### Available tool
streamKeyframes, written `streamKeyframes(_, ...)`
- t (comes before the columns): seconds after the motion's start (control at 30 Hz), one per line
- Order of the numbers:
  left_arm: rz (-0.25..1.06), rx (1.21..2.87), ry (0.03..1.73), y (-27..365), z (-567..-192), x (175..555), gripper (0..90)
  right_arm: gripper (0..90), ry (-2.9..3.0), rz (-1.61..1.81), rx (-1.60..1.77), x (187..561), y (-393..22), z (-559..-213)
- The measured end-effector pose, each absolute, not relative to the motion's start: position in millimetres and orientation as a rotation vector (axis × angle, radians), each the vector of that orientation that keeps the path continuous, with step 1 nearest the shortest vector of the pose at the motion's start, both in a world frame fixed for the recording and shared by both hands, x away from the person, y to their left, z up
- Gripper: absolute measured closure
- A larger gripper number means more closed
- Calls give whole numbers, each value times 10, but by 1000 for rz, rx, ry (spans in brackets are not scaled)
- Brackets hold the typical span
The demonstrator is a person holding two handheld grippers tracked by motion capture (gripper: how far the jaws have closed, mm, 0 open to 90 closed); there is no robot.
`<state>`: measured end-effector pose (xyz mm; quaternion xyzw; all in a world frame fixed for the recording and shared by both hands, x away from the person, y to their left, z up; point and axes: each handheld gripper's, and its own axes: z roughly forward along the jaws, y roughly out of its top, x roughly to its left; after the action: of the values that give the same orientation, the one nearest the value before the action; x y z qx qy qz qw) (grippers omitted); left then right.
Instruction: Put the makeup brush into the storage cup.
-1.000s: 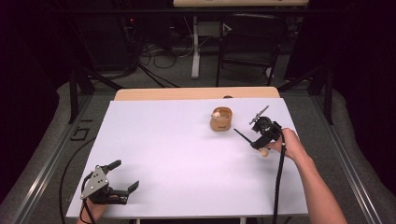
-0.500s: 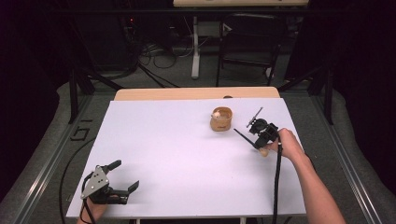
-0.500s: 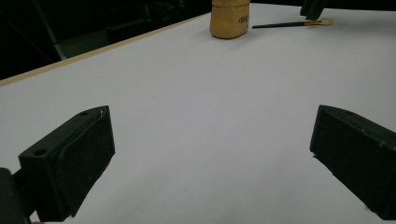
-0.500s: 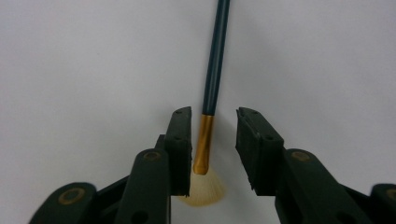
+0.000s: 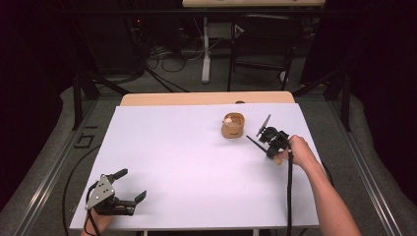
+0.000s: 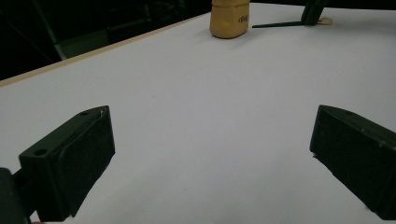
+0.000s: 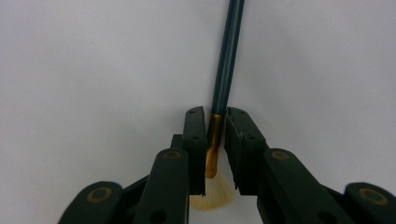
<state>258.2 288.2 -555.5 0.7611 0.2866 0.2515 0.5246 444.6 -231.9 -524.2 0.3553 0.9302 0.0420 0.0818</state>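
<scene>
A paintbrush [image 7: 228, 56] with a dark teal handle, a gold ferrule and pale bristles lies on the white table [image 5: 187, 157]. My right gripper [image 7: 215, 114] has just been closing its jaws and now presses on the ferrule from both sides. In the high view the right gripper [image 5: 268, 140] sits at the table's right, and the brush handle [image 5: 253, 143] points left from it. My left gripper [image 5: 133, 184] rests at the near left corner, open, with nothing between its jaws [image 6: 212, 116].
A tan wooden cup [image 5: 232, 126] with something pale inside stands just left of the right gripper; the left gripper view has this cup [image 6: 229, 18] far off. A chair and cables lie beyond the table's far edge.
The right gripper's jaws have drawn together around the brush. The left gripper has stayed put.
</scene>
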Motion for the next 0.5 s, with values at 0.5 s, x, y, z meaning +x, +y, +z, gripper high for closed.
streamKeyframes(0.5, 601, 1821, 687, 2880, -5553, 2579, 0, 836, 2805, 96, 1049, 4459, -2293, -5251)
